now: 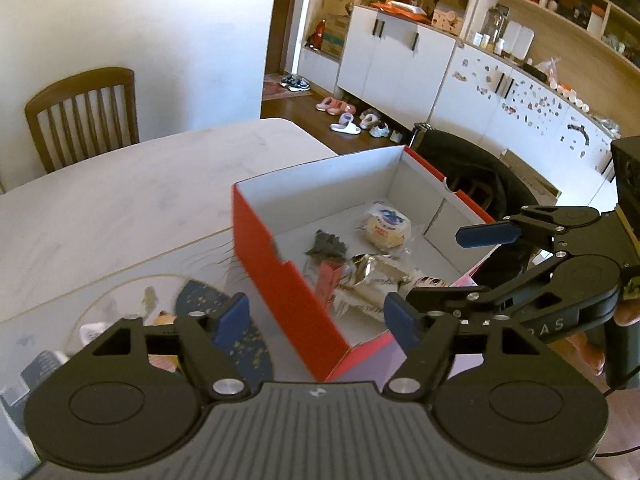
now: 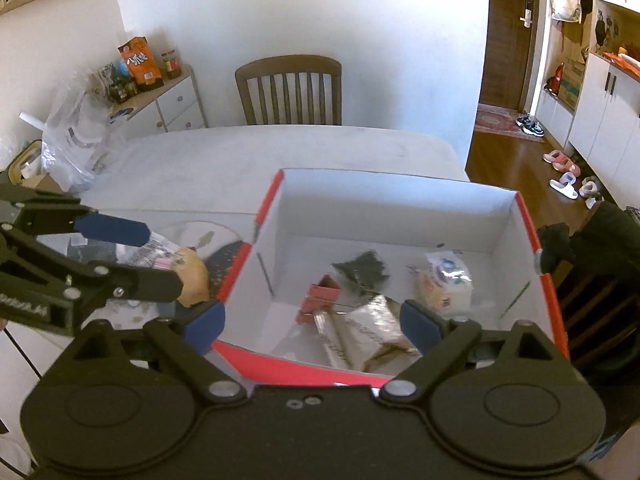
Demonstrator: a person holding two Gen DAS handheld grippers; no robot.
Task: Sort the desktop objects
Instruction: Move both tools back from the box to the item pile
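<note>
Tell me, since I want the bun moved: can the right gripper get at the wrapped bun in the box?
Probably yes: the right gripper is open above the open-topped red box, and the wrapped bun lies uncovered beside the silver packet.

A brown wooden chair with a slatted back (image 2: 289, 90) is being seen behind the pale grey desk (image 2: 280, 152), against a plain white wall (image 2: 300, 12). To the left, a small white drawer cabinet (image 2: 176, 110) is being topped by an orange snack bag (image 2: 141, 65) and a dark jar (image 2: 171, 64), with a crumpled clear plastic bag (image 2: 76, 136) lying just beside it. On the brown wooden floor (image 1: 304, 108), pink slippers (image 1: 335, 105) and white sandals (image 1: 346, 126) are being lined up near tall white cupboards with black handles (image 1: 392, 60). A dark wooden door (image 2: 514, 32) is being shown beyond a patterned red rug (image 2: 498, 120).
</note>
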